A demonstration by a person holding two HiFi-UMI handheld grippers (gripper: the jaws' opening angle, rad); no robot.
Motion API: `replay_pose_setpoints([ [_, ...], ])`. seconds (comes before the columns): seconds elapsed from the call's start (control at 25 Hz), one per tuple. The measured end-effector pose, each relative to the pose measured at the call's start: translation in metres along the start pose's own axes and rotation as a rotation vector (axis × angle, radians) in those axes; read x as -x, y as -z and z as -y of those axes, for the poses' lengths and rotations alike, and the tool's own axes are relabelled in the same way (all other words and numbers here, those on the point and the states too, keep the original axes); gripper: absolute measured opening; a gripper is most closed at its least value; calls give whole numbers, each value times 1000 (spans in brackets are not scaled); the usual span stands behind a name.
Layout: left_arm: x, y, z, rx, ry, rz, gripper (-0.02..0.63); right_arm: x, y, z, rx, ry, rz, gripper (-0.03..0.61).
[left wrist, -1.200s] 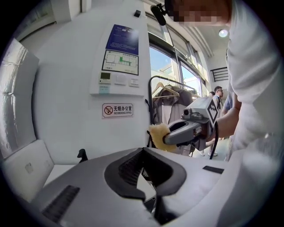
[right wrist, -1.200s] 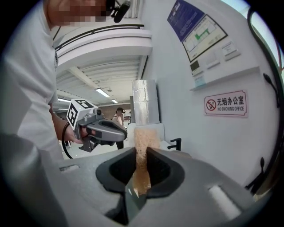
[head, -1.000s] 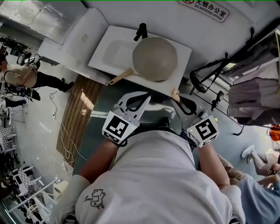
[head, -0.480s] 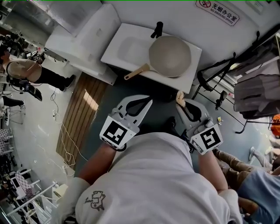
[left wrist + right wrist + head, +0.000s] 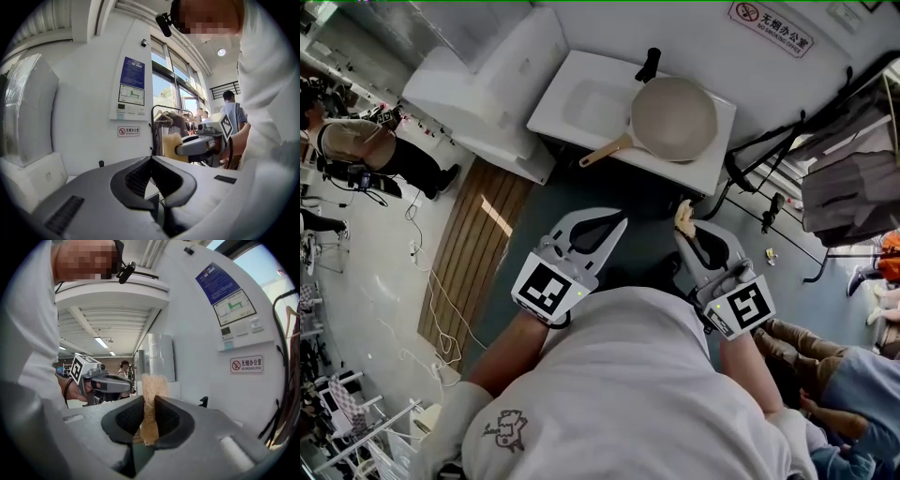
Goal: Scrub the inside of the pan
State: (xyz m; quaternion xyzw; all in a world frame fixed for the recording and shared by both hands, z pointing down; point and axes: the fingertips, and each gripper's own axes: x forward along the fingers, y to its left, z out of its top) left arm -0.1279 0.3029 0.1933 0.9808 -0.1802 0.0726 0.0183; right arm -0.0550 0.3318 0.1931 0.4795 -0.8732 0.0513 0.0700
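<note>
The pan [image 5: 675, 117], pale beige inside with a wooden handle [image 5: 605, 150], lies across the right end of the white sink unit [image 5: 572, 103], under a black tap [image 5: 649, 64]. Both grippers are held low in front of the person's chest, short of the sink's front edge. My left gripper [image 5: 617, 223] is shut with nothing between its jaws [image 5: 151, 161]. My right gripper [image 5: 684, 225] is shut on a tan sponge [image 5: 151, 399], which sticks out past its tips [image 5: 682, 214]. Each gripper shows in the other's view: the right one [image 5: 201, 143], the left one [image 5: 101, 383].
A white cabinet [image 5: 478, 89] adjoins the sink on the left. A wooden floor strip [image 5: 473, 244] runs below it. A black rack with hanging clothes [image 5: 853, 187] stands at the right. People stand at the far left [image 5: 356, 150]. A no-smoking sign [image 5: 764, 26] is on the wall.
The gap between both grippers and the sink's front edge has widened. The sink and pan have shifted right and look a little smaller. The sponge stays clamped.
</note>
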Motion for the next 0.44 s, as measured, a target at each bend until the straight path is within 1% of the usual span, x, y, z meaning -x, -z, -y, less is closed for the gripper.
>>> replay_pose_setpoints([
  [0.44, 13, -4, 6, 1, 27, 26, 2, 2, -5, -17, 7, 15, -10, 54],
])
